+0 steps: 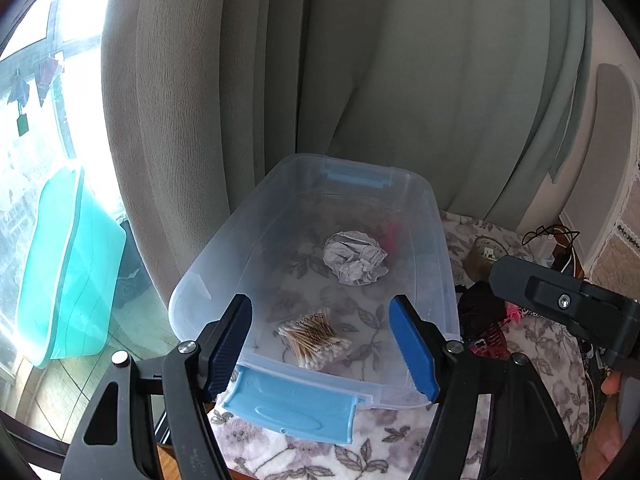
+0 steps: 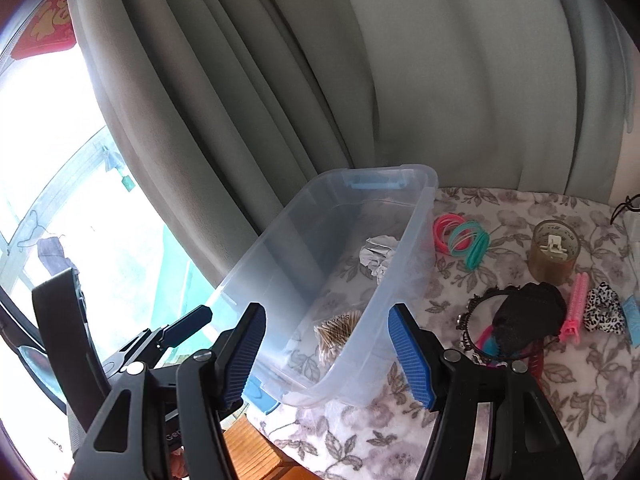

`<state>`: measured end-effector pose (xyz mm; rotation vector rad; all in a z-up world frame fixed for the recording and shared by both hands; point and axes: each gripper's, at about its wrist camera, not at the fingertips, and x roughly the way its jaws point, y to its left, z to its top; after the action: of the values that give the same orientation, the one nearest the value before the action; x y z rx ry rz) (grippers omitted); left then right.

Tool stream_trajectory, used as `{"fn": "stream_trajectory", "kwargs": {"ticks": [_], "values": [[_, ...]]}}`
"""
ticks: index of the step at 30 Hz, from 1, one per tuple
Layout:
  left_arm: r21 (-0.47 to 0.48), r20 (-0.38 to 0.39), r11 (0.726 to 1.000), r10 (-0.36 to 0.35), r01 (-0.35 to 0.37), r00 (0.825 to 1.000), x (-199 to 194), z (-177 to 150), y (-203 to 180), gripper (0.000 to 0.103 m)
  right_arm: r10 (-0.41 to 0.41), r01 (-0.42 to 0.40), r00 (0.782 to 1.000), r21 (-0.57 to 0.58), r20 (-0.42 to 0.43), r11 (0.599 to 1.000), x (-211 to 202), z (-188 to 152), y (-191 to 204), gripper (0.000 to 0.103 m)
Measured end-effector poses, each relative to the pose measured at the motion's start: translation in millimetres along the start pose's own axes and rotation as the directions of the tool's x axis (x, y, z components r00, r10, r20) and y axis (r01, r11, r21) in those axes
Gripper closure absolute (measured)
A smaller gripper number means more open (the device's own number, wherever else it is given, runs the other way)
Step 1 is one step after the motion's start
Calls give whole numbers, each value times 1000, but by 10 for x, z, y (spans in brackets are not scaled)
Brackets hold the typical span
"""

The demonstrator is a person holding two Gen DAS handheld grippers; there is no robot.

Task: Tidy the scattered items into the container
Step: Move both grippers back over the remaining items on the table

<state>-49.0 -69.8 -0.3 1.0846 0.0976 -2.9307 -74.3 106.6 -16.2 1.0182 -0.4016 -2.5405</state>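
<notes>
paper ball (image 1: pixel 356 257) and cotton swabs (image 1: pixel 314 338) are sitting inside the bin (image 2: pixel 404 264); hair bands (image 2: pixel 464 240) are waiting beside it; both claws, left gripper (image 1: pixel 320 354) and right gripper (image 2: pixel 326 354), are gaping wide, empty.

Paper ball (image 1: pixel 355 257) and cotton swabs (image 1: pixel 312 338) lie in the bin (image 1: pixel 440 240); hair rings (image 2: pixel 464 240) beside it

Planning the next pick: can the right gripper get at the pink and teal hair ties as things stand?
Probably yes. The hair ties lie uncovered on the floral cloth just right of the container, nothing on them, and the right gripper is open and empty.
</notes>
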Motion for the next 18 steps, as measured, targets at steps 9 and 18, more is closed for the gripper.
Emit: {"fn": "stream_trajectory", "kwargs": {"ticks": [9, 18], "values": [[52, 87, 991, -128, 124, 988, -388, 54, -696, 25, -155, 146, 981, 80, 120, 986, -781, -153, -491, 35], [205, -11, 957, -208, 206, 978, -429, -28, -1588, 25, -318, 266, 921, 232, 226, 936, -1520, -311, -1107, 35]]}}
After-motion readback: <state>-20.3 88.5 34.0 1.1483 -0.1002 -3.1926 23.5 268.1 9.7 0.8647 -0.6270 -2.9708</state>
